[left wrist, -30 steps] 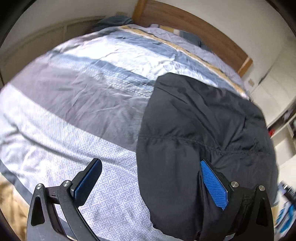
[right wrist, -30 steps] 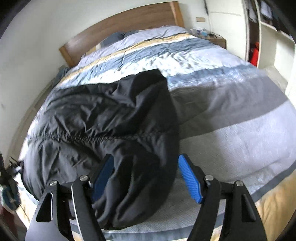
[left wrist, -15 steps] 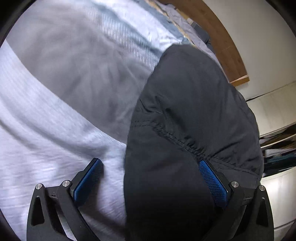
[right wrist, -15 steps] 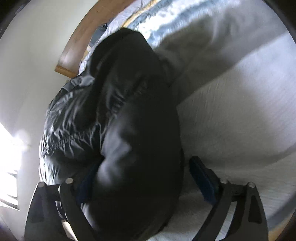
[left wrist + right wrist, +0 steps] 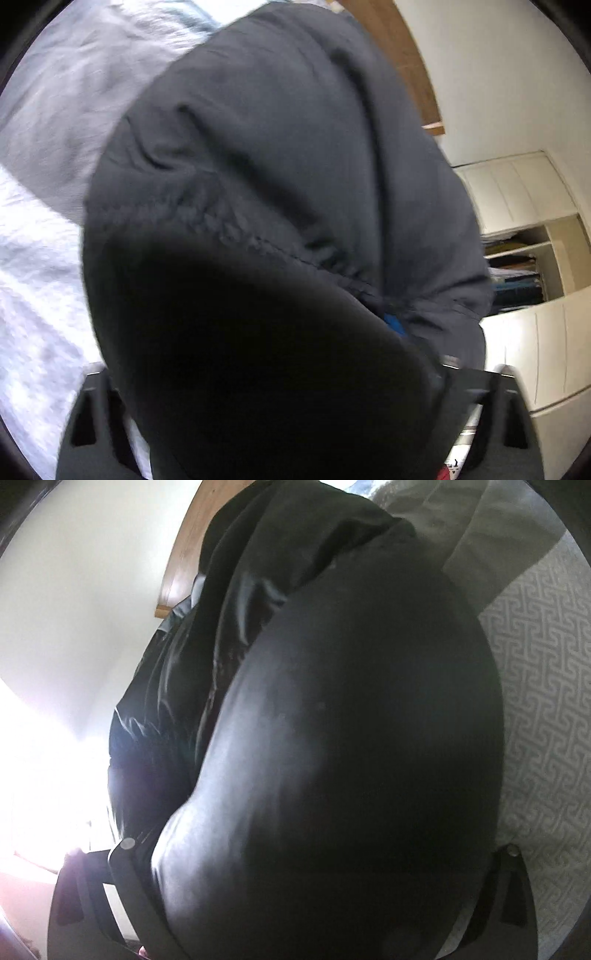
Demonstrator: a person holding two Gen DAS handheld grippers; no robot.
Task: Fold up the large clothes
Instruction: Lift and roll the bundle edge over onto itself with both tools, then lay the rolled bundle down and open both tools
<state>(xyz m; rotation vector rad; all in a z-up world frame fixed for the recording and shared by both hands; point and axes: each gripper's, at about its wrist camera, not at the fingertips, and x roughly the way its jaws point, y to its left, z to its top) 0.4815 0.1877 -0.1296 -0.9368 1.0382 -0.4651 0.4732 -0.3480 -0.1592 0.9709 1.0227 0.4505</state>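
The left gripper (image 5: 266,373) has just been closing its jaws, and the black jacket (image 5: 280,155) bulges between them. Only a small piece of 1 blue pad (image 5: 394,325) shows at the right, against the cloth; the other finger is hidden, so I cannot tell if the pads already press the fabric. The right gripper (image 5: 321,849) has its jaws very wide, and a thick fold of the same jacket (image 5: 369,720) fills the gap and covers both pads. If it holds this fold or only surrounds it, I cannot tell.

The jacket lies on the bed cover (image 5: 40,258), near the edge of the bed closest to the grippers, and its far end reaches toward the wooden headboard (image 5: 410,62). A gathered seam (image 5: 258,240) runs across the jacket. Beside it, the cover shows a grey key pattern (image 5: 539,701). Beyond the bed stands a white cupboard (image 5: 517,192) with an open shelf (image 5: 517,266).
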